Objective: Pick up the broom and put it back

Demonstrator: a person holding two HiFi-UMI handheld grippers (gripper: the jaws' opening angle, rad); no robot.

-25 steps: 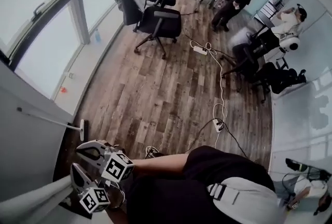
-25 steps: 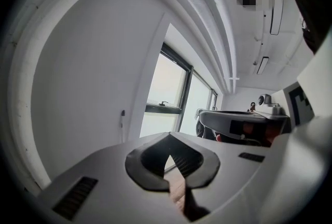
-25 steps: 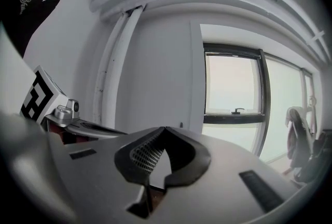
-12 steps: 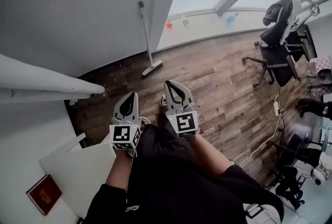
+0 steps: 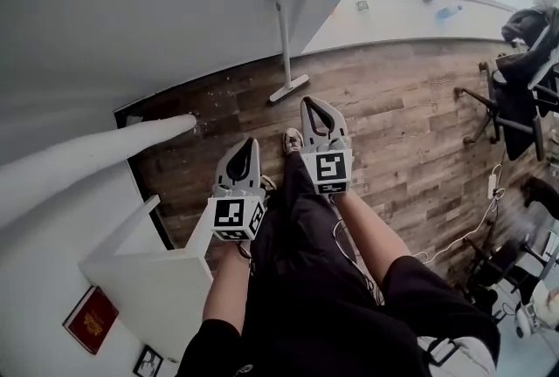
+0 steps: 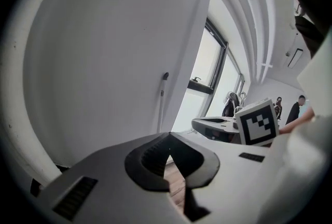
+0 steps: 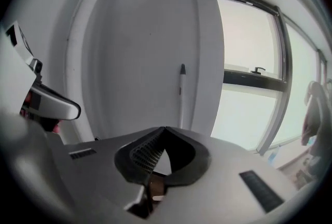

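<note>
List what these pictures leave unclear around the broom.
The broom: its head is hidden behind the left gripper in the left gripper view and behind the right gripper in the right gripper view.
Small items on the window ledge, head view: too small to identify.
Office chair, head view: cut off by the right edge.
Red book, head view: print too small to read.

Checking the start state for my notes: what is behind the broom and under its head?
Behind the broom is the plain white wall, next to the window. Its head rests on the wooden floor. The floor under the head and the wall strip behind the handle are covered.
</note>
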